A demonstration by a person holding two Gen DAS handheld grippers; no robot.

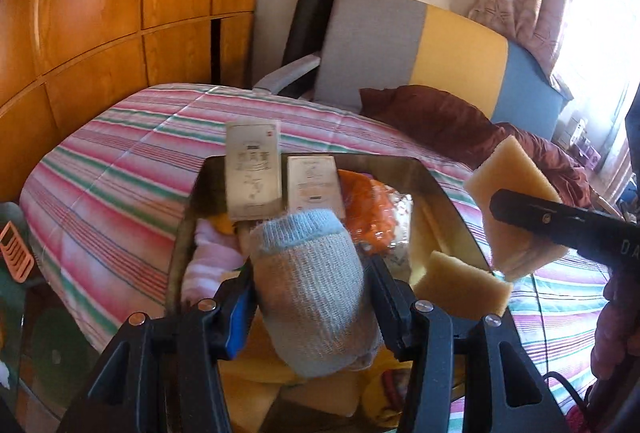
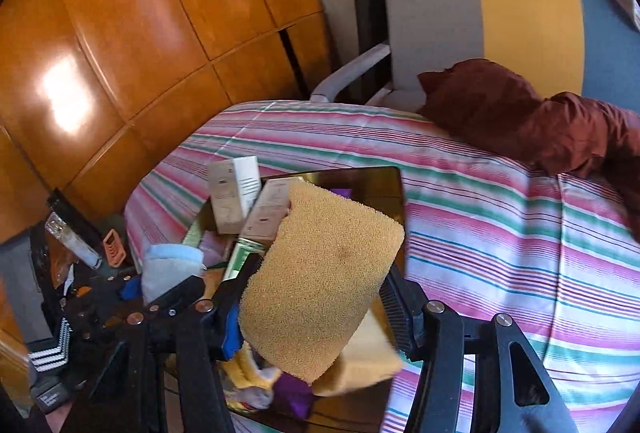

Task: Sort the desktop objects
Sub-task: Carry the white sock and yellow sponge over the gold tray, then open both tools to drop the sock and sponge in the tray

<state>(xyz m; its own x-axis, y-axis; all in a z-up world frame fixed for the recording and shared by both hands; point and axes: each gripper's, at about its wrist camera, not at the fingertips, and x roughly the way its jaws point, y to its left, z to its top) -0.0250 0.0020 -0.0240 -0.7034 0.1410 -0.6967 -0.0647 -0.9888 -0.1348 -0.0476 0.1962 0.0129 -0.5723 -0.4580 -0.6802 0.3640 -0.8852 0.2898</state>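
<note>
My left gripper [image 1: 314, 281] is shut on a rolled grey sock with a light blue cuff [image 1: 316, 281], held over a dark glossy tray [image 1: 440, 189] on the bed. The tray holds two beige boxes [image 1: 252, 173], an orange bag [image 1: 368, 209], a pink cloth [image 1: 208, 257] and a tan sponge [image 1: 460, 289]. My right gripper [image 2: 316, 281] is shut on a second tan sponge [image 2: 324, 273]; in the left wrist view that sponge [image 1: 516, 185] hangs at the tray's right side, with one black finger [image 1: 560, 221] across it. The sock [image 2: 168, 265] shows at the left of the right wrist view.
The tray [image 2: 384, 185] rests on a pink, green and white striped bedspread [image 2: 500, 217]. A maroon cloth [image 2: 520, 113] lies by a grey, yellow and blue chair [image 2: 480, 25]. Wooden wardrobe doors [image 1: 100, 13] stand at the left. Clutter [image 2: 60, 273] fills the lower left floor.
</note>
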